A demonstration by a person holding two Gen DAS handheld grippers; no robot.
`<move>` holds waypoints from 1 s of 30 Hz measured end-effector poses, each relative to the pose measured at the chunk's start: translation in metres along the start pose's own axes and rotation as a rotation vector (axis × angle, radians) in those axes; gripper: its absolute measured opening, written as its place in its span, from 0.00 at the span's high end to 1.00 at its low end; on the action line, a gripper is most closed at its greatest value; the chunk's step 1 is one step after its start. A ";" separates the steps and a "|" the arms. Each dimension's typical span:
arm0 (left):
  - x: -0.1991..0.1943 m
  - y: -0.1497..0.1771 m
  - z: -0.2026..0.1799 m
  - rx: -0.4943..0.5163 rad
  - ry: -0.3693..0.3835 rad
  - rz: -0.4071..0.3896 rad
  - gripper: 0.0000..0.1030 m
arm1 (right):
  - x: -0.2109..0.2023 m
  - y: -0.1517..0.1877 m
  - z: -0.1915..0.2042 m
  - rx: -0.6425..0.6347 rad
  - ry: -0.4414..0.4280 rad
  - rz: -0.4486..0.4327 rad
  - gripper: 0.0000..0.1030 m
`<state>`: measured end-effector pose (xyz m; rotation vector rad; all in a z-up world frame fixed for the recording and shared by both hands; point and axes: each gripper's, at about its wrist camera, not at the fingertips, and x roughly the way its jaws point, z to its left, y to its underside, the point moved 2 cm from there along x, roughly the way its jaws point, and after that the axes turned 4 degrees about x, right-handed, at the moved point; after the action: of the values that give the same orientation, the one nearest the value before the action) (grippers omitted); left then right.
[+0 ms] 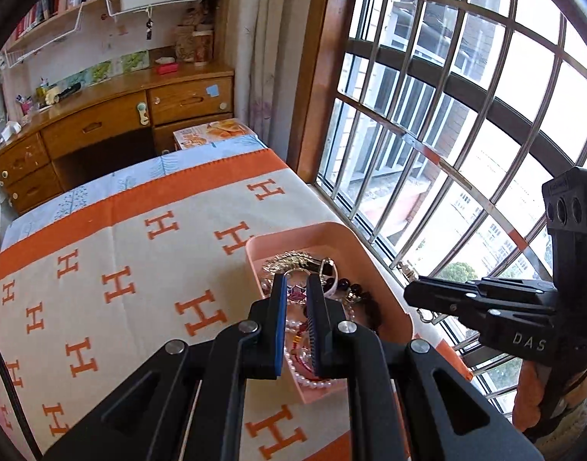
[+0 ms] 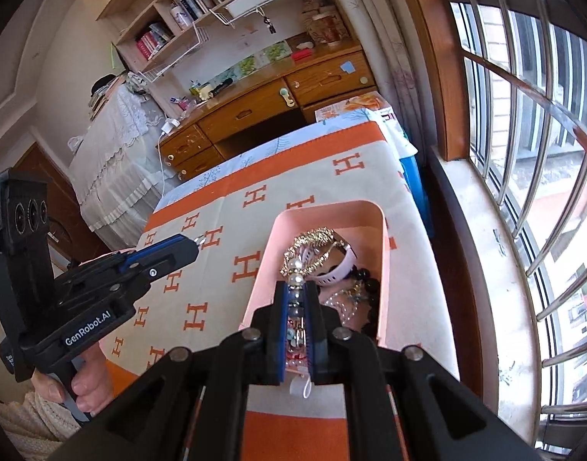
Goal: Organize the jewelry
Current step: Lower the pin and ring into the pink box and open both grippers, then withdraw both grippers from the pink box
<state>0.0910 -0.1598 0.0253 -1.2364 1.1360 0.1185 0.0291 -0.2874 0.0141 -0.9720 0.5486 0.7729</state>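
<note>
From where I sit, both views look down on the counter (image 1: 43,207), which is covered with a cream and orange cloth (image 1: 120,249) printed with H shapes. The pink tray (image 1: 355,238) sits on it along the window side, right of centre in each frame. My left gripper (image 1: 295,278) is poised above the tray's near half with its fingers clenched. A small silver ring (image 1: 293,272) shows at their tips, and the right wrist view shows the same ring poking out of the tip at mid left, so I read it as pinched. My right gripper (image 2: 296,286) hangs over the tray's near end, its fingers grasping a beaded strand (image 2: 295,269). White and grey beads run up between the pads, and the top pearls stick out past the tips. In the tray lies a tangle of jewelry: a gold chain (image 2: 316,236) at the far end, a white watch band (image 2: 339,269) beside it, dark round beads (image 2: 366,284) against the right wall, and a pearl string (image 1: 312,382) near the front. A hand (image 2: 86,384) grips the left handle at lower left. The barred window (image 1: 447,115) fills the right side, and a wooden desk (image 1: 101,123) stands beyond the counter at upper left.
</note>
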 end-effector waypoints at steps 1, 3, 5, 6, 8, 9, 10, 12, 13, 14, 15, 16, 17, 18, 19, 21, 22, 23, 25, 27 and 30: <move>0.007 0.001 -0.005 0.005 0.005 0.013 0.92 | 0.002 0.003 -0.004 0.011 0.004 0.010 0.92; 0.019 0.003 -0.012 0.017 0.009 0.040 0.92 | 0.008 0.007 -0.010 0.032 0.008 0.029 0.92; 0.029 0.005 -0.018 0.031 0.009 0.070 0.92 | 0.013 0.010 -0.014 0.047 0.020 0.038 0.92; 0.033 0.008 -0.019 0.038 0.002 0.079 0.92 | 0.014 0.012 -0.015 0.049 0.020 0.042 0.92; 0.036 0.011 -0.021 0.051 -0.014 0.090 0.85 | 0.016 0.016 -0.016 0.062 0.012 0.045 0.91; 0.036 0.012 -0.021 0.049 -0.018 0.089 0.74 | 0.016 0.017 -0.016 0.064 0.009 0.047 0.91; 0.035 0.013 -0.021 0.043 -0.023 0.084 0.62 | 0.017 0.018 -0.016 0.064 0.012 0.047 0.90; 0.031 0.013 -0.015 0.025 -0.031 0.066 0.46 | 0.017 0.020 -0.015 0.062 0.018 0.042 0.89; 0.029 0.013 -0.014 0.017 -0.037 0.059 0.43 | 0.016 0.021 -0.015 0.062 0.020 0.038 0.88; 0.027 0.014 -0.012 0.011 -0.042 0.056 0.43 | 0.016 0.021 -0.015 0.064 0.022 0.035 0.88; 0.026 0.014 -0.010 0.006 -0.046 0.059 0.43 | 0.015 0.022 -0.015 0.069 0.024 0.031 0.88; 0.025 0.015 -0.009 0.001 -0.049 0.062 0.42 | 0.014 0.023 -0.015 0.072 0.025 0.028 0.88; 0.023 0.017 -0.007 -0.006 -0.053 0.066 0.41 | 0.013 0.024 -0.015 0.073 0.026 0.025 0.88; 0.021 0.019 -0.006 -0.012 -0.057 0.067 0.38 | 0.012 0.025 -0.014 0.074 0.026 0.022 0.88; 0.018 0.021 -0.005 -0.019 -0.061 0.065 0.33 | 0.011 0.026 -0.012 0.071 0.027 0.019 0.88; 0.010 0.025 -0.004 -0.027 -0.073 0.054 0.28 | 0.008 0.030 -0.008 0.058 0.033 0.013 0.88; 0.005 0.028 -0.003 -0.029 -0.080 0.047 0.27 | 0.007 0.032 -0.006 0.053 0.035 0.012 0.88; 0.001 0.030 -0.003 -0.029 -0.088 0.042 0.26 | 0.007 0.033 -0.004 0.049 0.035 0.012 0.88; -0.009 0.034 -0.001 -0.037 -0.102 0.036 0.21 | 0.006 0.037 0.001 0.040 0.031 0.015 0.88; -0.019 0.040 0.002 -0.050 -0.116 0.030 0.19 | 0.004 0.041 0.007 0.030 0.029 0.014 0.88; -0.035 0.050 0.008 -0.068 -0.159 0.018 0.16 | 0.000 0.049 0.017 0.008 0.037 0.000 0.88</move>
<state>0.0477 -0.1164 0.0159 -1.2538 1.0125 0.2665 -0.0082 -0.2551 -0.0037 -0.9812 0.5834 0.7530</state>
